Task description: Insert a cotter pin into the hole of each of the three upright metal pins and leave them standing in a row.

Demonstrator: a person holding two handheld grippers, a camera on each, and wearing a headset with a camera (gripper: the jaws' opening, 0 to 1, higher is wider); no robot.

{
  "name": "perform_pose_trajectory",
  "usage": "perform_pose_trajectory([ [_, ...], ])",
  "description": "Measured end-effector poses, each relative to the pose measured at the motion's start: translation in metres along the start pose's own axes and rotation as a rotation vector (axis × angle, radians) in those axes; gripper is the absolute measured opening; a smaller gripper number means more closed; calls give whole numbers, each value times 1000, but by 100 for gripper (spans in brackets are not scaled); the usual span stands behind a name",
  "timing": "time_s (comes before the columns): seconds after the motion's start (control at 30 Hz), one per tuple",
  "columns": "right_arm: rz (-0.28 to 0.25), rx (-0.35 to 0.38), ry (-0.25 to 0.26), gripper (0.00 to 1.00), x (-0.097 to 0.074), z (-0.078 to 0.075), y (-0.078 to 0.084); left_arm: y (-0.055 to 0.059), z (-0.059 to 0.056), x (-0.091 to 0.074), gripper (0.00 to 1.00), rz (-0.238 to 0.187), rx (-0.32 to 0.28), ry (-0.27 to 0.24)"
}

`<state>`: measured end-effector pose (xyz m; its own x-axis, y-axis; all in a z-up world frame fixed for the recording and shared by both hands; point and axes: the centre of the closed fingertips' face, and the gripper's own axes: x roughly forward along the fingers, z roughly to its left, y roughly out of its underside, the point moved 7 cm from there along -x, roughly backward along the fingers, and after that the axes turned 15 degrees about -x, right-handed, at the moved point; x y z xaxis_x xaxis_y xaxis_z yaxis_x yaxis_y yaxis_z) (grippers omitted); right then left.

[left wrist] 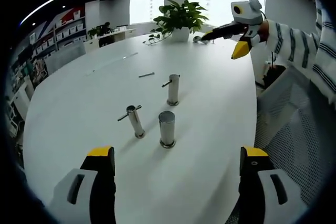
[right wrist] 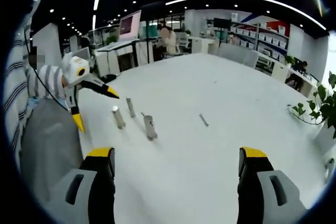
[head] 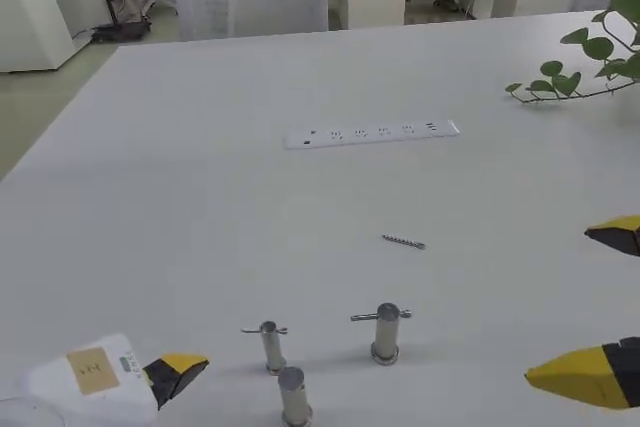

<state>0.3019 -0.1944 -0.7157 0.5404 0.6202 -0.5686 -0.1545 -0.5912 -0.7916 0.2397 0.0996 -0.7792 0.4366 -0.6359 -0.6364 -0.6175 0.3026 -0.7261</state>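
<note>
Three upright metal pins stand near the table's front edge. The right pin (head: 386,333) and the left pin (head: 270,345) each carry a cotter pin through the top. The nearest pin (head: 293,396) has none in its top. A loose cotter pin (head: 403,241) lies farther back on the table. My left gripper (left wrist: 177,153) is open and empty, just short of the bare pin (left wrist: 167,128); its yellow fingertip (head: 186,368) shows at the lower left. My right gripper (head: 557,305) is open and empty, well right of the pins (right wrist: 149,127), with the loose cotter pin (right wrist: 203,120) ahead of it.
A white power strip (head: 372,133) lies across the middle of the white table (head: 200,197). A leafy plant (head: 598,52) reaches in at the far right. Chairs and desks stand beyond the far edge.
</note>
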Motion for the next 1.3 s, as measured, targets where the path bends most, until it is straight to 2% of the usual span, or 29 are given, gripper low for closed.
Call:
perform_pose_trajectory([
  [0.3, -5, -27, -15, 98, 18, -18, -8, 2, 1, 0, 99, 1, -17, 0],
  [0.57, 2, -30, -53, 97, 42, -29, -8, 2, 1, 0, 99, 2, -20, 5],
  [0.9, 40, -73, -96, 94, 72, -36, -8, 2, 3, -3, 98, -8, -27, -9],
  [1.0, 51, -82, -123, 91, 81, -39, -6, 2, 3, -4, 98, -10, -29, -9],
  [1.2, 61, -71, -155, 86, 101, -45, -5, 3, 5, -5, 98, -6, -36, -14],
  [1.3, 88, -111, -174, 85, 110, -48, -5, 4, 5, -5, 98, -5, -40, -15],
])
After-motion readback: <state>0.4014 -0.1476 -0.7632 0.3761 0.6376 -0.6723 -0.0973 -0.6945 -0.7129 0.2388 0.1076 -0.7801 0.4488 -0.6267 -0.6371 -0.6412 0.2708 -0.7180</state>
